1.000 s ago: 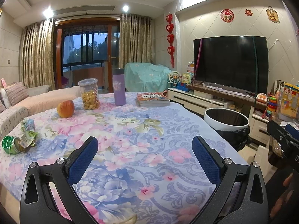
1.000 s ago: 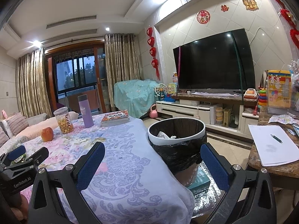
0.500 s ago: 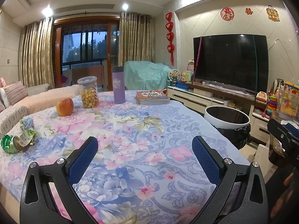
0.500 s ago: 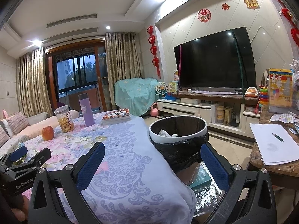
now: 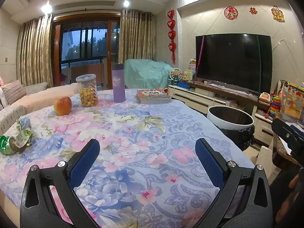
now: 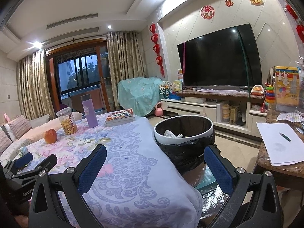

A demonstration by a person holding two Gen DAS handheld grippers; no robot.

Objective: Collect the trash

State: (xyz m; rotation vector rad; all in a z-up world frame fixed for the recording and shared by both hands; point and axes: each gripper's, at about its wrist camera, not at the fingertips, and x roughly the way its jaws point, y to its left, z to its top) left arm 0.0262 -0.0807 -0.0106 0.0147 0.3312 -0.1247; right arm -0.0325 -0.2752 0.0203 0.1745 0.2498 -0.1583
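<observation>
Left gripper: its blue fingers were spread wide over the flowery tablecloth, holding nothing.
Right gripper: its fingers were spread wide too, empty, near the table's edge.
Trash: crumpled green wrappers lay at the table's left edge.
Trash bin: it stood just beside the table, lined with a black bag, some white paper inside.
Other things: an apple, a snack jar, a purple bottle and books sat at the far side.

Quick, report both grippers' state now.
Left gripper: open, holding nothing, over the floral tablecloth.
Right gripper: open, holding nothing, by the white-rimmed, black-lined trash bin.
</observation>
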